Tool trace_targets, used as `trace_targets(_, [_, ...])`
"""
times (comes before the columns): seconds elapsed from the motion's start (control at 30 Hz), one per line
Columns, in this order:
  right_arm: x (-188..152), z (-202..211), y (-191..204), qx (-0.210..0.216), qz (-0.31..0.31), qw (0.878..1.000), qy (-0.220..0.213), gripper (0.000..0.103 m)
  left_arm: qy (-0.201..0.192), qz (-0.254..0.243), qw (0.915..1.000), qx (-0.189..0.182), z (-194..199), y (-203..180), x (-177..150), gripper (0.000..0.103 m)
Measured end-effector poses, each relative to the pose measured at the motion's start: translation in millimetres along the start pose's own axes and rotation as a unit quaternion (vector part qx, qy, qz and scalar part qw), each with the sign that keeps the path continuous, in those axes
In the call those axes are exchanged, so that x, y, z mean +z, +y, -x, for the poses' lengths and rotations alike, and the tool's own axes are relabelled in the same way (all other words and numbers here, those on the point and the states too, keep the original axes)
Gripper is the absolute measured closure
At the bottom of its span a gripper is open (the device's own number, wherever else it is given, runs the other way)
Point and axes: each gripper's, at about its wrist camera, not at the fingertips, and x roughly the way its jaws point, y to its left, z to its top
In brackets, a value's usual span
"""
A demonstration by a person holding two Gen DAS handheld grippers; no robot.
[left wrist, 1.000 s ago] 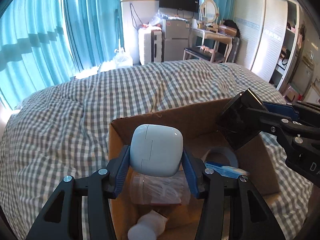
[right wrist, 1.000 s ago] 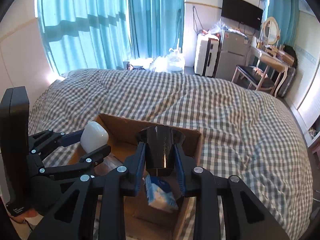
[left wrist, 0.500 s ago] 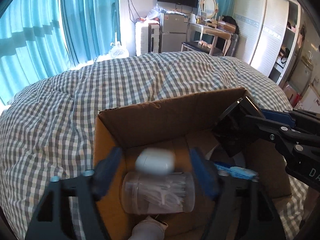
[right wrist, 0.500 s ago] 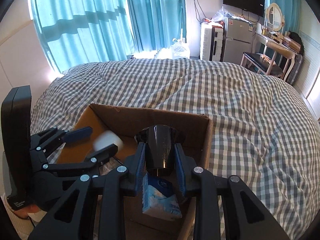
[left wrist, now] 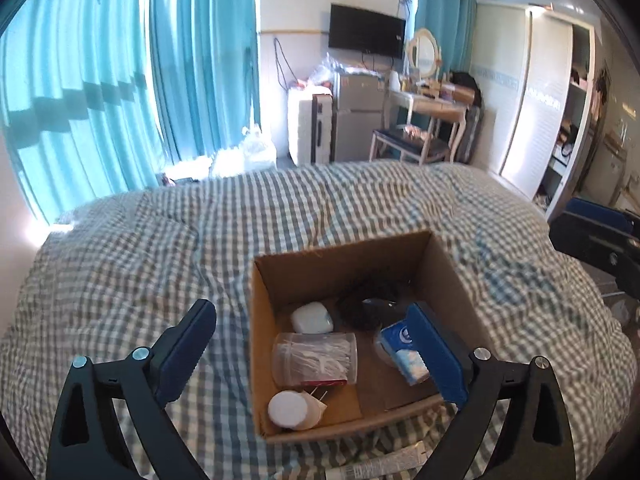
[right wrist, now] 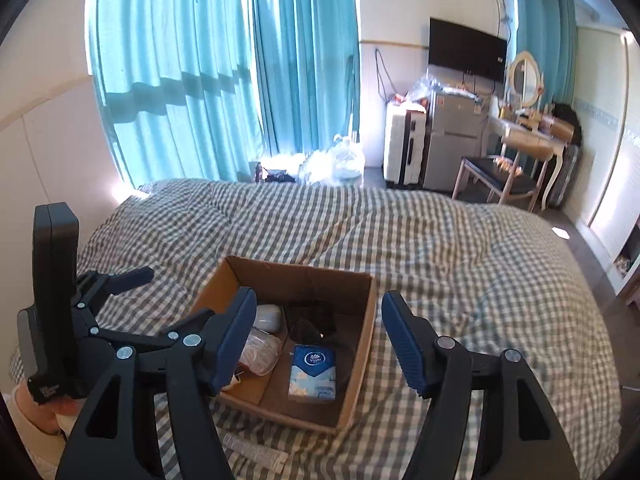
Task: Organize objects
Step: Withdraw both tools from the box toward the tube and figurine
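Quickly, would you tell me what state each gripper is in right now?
Left gripper: open, holding nothing, jaws just opened.
Right gripper: open, holding nothing, jaws just opened.

Matt brown cardboard box [left wrist: 448, 280]; soft checked cloth bedcover [left wrist: 120, 264]; clear glossy plastic jar [left wrist: 314, 358]; smooth white plastic case [left wrist: 312, 318].

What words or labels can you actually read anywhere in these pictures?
Tissue pack: round blue logo, lettering too blurred to read.
Flat tube in front of the cardboard box: printed lines, too small to read.
Black handle at left: white print, illegible.
Nothing else carries text.
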Motion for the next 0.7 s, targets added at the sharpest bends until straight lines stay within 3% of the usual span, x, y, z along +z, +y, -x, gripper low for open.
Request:
trace_targets(0.17, [0.3,67.2,17.4,-0.01,0.019,0.999,-0.035,0.031,-0.049,-0.022,0.9985,0.002,69.7,-14.9,-3.0,0.002])
trace_targets(0.33, [-7.2,120.3,38.1,-0.008,0.031,0.998,-0.059,0.024,-0.071,-0.029,0.997,0.014,115.1,-20.3,-11.7,0.001])
trace_targets(0.53, [-26.7,156.5,60.9,-0.034,0.048,0.995,-0.086,0.012,-0.066,-0.003,0.9975,0.023,152.2,-17.4,-33.3,0.001])
trace_targets(0.7, [-46.8,167.6,61.9,-0.046,0.04,0.993,-0.101,0.004,-0.093,0.021,0.9951,0.029,179.3,-10.4,-57.3,0.001])
